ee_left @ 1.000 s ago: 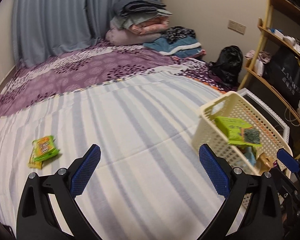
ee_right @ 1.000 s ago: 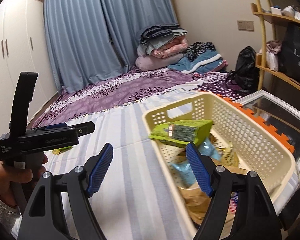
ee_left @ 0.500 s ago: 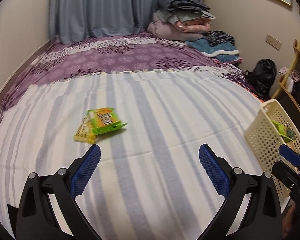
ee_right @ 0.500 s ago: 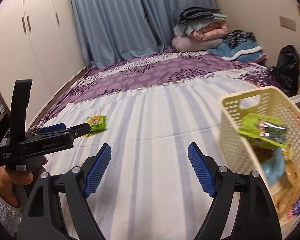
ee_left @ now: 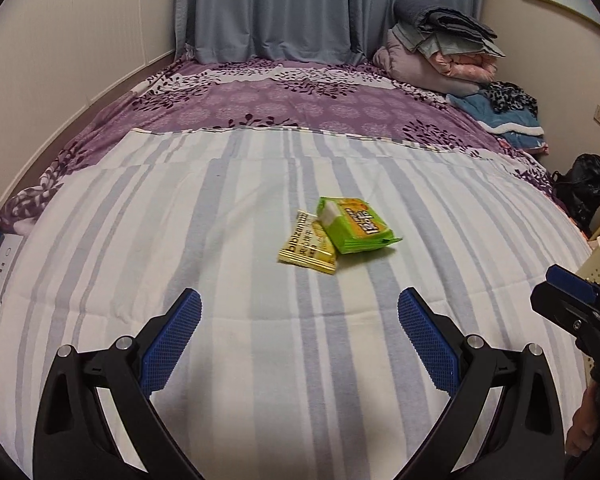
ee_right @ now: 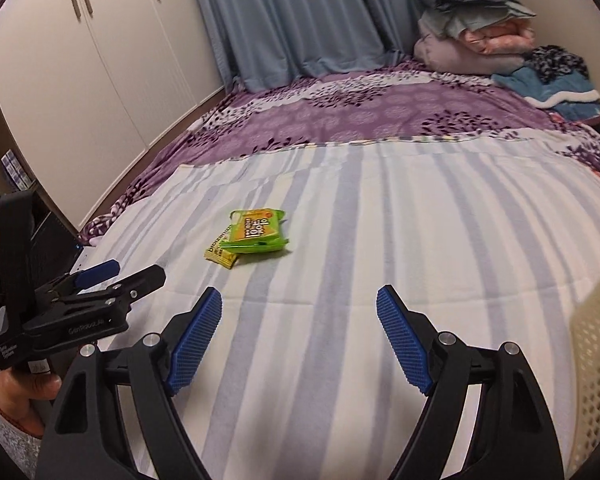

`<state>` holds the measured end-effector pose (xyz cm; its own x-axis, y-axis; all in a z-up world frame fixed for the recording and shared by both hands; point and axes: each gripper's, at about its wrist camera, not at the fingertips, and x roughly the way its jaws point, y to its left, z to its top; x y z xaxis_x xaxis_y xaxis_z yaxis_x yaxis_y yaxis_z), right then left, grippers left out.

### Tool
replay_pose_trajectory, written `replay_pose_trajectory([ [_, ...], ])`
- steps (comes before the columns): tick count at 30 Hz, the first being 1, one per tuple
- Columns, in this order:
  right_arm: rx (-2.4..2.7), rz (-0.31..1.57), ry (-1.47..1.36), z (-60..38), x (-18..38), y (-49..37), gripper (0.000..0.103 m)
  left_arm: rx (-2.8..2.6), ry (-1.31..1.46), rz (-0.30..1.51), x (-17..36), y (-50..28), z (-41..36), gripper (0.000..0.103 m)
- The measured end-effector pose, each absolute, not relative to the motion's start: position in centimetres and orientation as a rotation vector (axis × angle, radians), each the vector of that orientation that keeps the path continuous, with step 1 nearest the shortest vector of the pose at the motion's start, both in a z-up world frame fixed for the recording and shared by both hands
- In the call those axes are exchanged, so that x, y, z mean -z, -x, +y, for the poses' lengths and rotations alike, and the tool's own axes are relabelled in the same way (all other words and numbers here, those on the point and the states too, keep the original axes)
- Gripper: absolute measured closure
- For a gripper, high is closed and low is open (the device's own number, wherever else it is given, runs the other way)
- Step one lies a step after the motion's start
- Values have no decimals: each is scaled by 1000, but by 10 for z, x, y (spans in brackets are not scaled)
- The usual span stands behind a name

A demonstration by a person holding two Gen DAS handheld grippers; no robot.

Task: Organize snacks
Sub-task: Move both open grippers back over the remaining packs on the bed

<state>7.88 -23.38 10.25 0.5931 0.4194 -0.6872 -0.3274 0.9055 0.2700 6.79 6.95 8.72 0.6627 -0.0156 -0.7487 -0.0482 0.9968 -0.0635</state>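
two packets left on the bed

two snacks lie out on the striped bed (ee_left: pixel 260 380), well apart from the basket (ee_right: pixel 596 360): green packet (ee_left: pixel 354 230) overlapping yellow packet (ee_left: pixel 308 248). left gripper (ee_left: pixel 299 334) and right gripper (ee_right: pixel 299 334) both spread, empty.

Left gripper (ee_left: pixel 299 312) points forward and down, jaws wide apart with nothing between them. Right gripper (ee_right: pixel 299 307) does likewise, jaws spread and empty. A hand (ee_right: pixel 24 390) at eight o'clock grips the left handle.
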Motion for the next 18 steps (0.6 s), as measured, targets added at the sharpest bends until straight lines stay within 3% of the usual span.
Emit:
replay_pose_trajectory([
  [18,-533,952,-45,-142,-60,-188,21,-73,130,898,-57,-78,112,3],
])
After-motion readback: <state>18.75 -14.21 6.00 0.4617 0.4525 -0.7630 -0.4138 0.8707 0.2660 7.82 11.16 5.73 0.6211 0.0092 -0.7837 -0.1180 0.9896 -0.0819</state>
